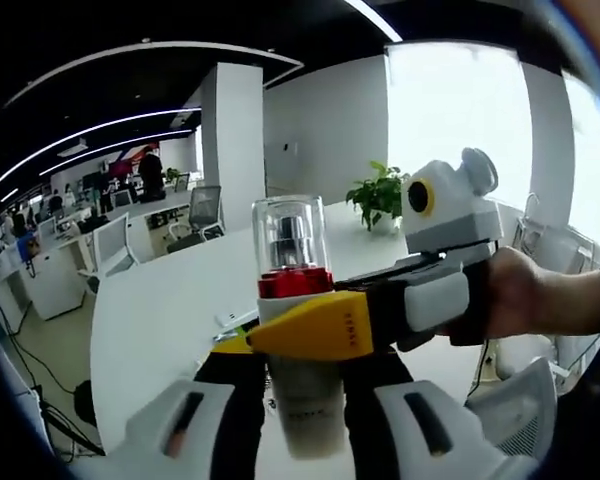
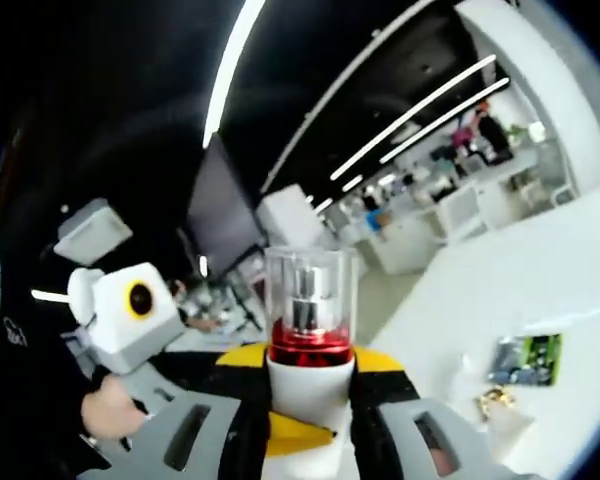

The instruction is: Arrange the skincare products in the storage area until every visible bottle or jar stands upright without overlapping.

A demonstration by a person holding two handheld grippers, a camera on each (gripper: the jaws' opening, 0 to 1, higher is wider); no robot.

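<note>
Pump bottle (image 1: 298, 330) up off the white tabletop (image 1: 160, 320), left tool (image 1: 305, 425) and right tool (image 1: 310, 328) both clamped on it, clear cap above their tips.

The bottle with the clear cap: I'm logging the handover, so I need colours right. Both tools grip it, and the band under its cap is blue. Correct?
Not quite: the band is red, not blue, as the left gripper view shows on the bottle just under its clear cap. The rest stands: the left tool and the right tool both grip it.
</note>
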